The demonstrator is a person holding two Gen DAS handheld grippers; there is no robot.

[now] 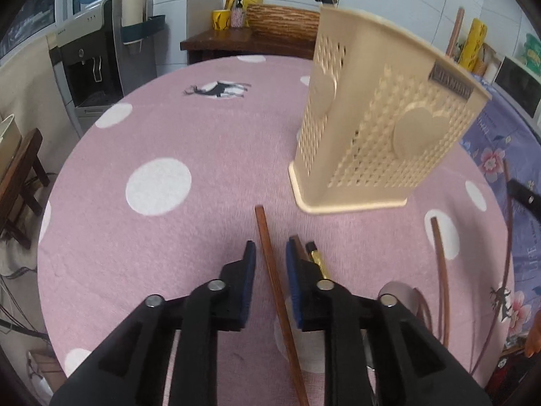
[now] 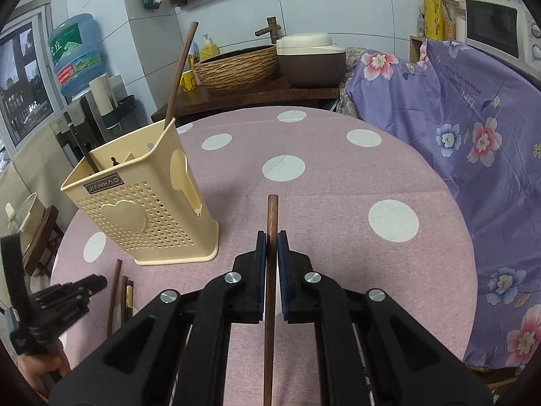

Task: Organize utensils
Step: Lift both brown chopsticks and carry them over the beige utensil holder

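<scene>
Pink cloth [image 2: 321, 176] with white polka dots covers the round counter, soft and faintly woven. On it stands a cream plastic utensil holder [image 2: 142, 209], tapered and perforated with small holes, a raised heart on each face; one brown wooden chopstick [image 2: 179, 71] leans up out of it. The right gripper [image 2: 271, 237] has its blue-padded fingers clamped on another slim, round wooden chopstick [image 2: 271, 209], held clear of the cloth. The left gripper [image 1: 268, 250] has its fingers narrowly apart, astride a square-ended wooden chopstick [image 1: 267, 240] lying on the counter, not pressing it. A black-and-gold chopstick [image 1: 316, 257] lies just beside it.
</scene>
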